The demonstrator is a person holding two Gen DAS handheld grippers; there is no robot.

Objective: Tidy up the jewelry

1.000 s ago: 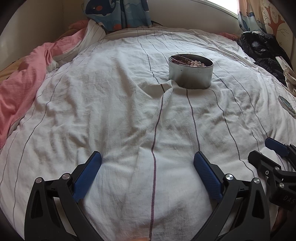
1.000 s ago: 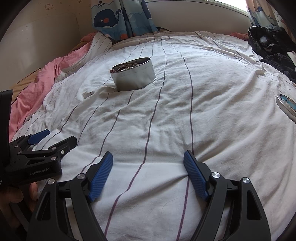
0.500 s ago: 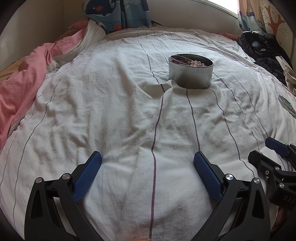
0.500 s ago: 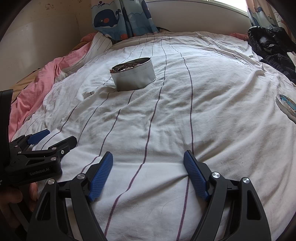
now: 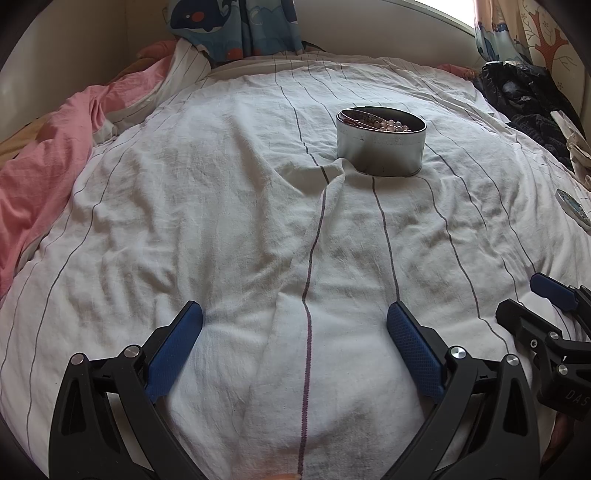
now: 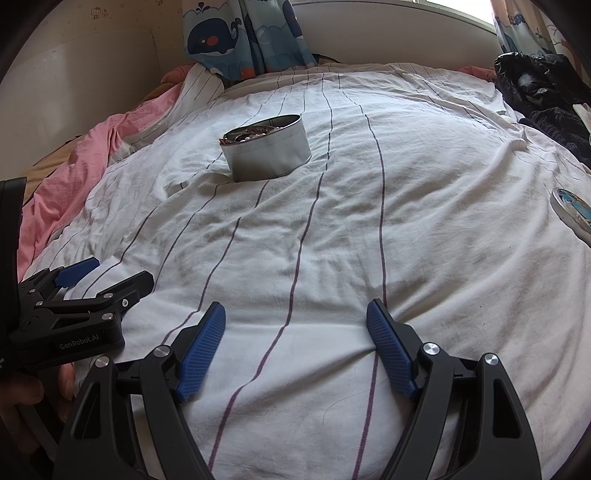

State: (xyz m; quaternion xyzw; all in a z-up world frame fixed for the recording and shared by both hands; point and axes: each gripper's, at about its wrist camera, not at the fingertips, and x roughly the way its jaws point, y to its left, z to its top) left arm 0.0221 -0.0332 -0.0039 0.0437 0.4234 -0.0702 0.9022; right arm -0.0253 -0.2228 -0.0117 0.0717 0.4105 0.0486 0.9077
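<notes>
**Nothing has moved: both grippers wait, the tin sits untouched**

Over the last second nothing changes: your hands stay put, the jaws keep the same spread, and the round silver metal tin [image 5: 380, 146] sits where it was. For the task, that reads as a pause before or after a step, not a step in progress; no piece of jewelry is in either gripper.

The tin stands open, well ahead of your left gripper [image 5: 294, 332] and slightly to its right; from your right gripper [image 6: 295, 332] it lies well ahead and to the left [image 6: 266, 148]. Inside it you can see pale pink beads and darker strands [image 5: 384, 123], piled together; what the single pieces are is too small to tell. No loose jewelry shows on the bed around it.

Both grippers hang wide apart with nothing between the blue pads, low over the cloth, side by side. Far off to the right of your right gripper lies a flat round lid with a blue picture on top [image 6: 572, 210], probably the tin's own, so closing the tin may be what is left.

The surface is a white bedsheet with thin dark stripes [image 6: 406, 221], soft and creased, so the tin may tip if pushed. A pink blanket [image 5: 40, 162] is bunched on the left, dark clothing [image 6: 546, 99] is heaped far right, and a whale-print curtain [image 6: 243, 33] hangs beyond the bed.
</notes>
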